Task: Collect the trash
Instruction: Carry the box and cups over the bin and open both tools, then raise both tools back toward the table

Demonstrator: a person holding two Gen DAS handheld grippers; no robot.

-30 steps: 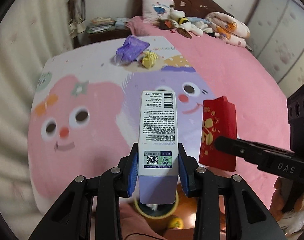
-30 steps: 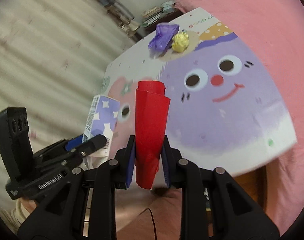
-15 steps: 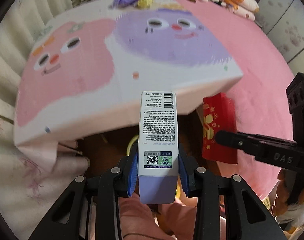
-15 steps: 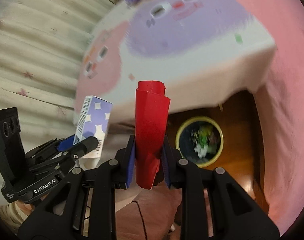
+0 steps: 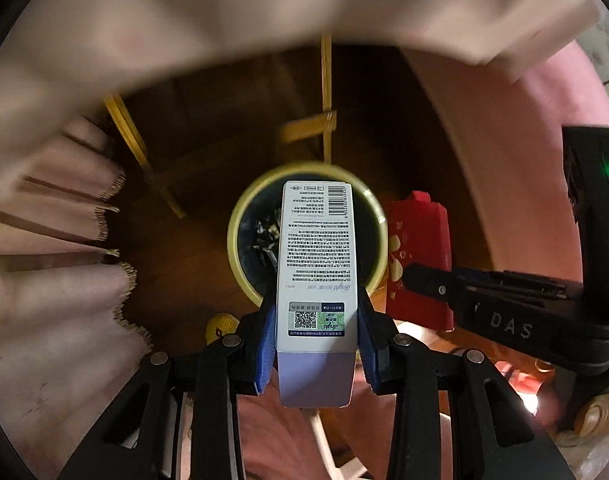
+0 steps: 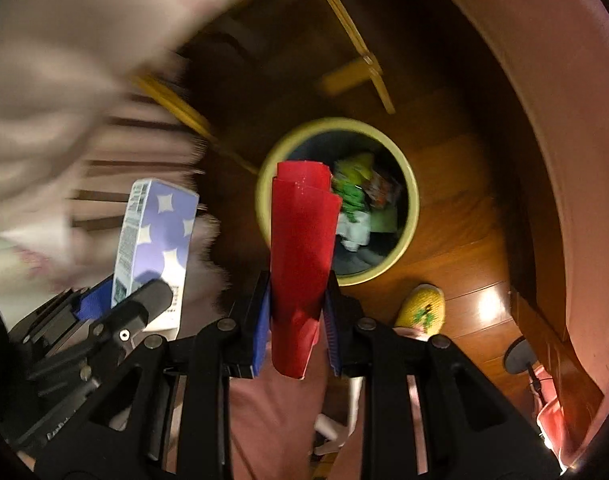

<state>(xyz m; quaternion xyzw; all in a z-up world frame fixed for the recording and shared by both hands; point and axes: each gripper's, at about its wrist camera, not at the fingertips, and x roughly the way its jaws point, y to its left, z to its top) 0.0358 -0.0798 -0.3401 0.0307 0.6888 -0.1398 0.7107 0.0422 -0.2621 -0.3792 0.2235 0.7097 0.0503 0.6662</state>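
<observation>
My left gripper (image 5: 314,332) is shut on a white and purple carton (image 5: 316,272), held above a yellow-rimmed trash bin (image 5: 240,216) on the floor. My right gripper (image 6: 298,316) is shut on a red envelope (image 6: 302,248), held over the same bin (image 6: 408,208), which holds green and white trash. The carton (image 6: 156,236) and the left gripper (image 6: 116,308) show at the left of the right wrist view. The red envelope (image 5: 420,248) and the right gripper (image 5: 408,284) show at the right of the left wrist view.
The bin stands on a dark wooden floor (image 6: 464,248) beneath a table with yellow wooden legs (image 5: 326,96). A fringed pale cloth (image 5: 64,240) hangs at the left. A pink bed cover (image 6: 564,120) hangs at the right. A yellow slipper (image 6: 422,306) is near the bin.
Both grippers have tipped down from the table top to point at the floor. The bin is now below the carton and the envelope. Both grips are unchanged.
</observation>
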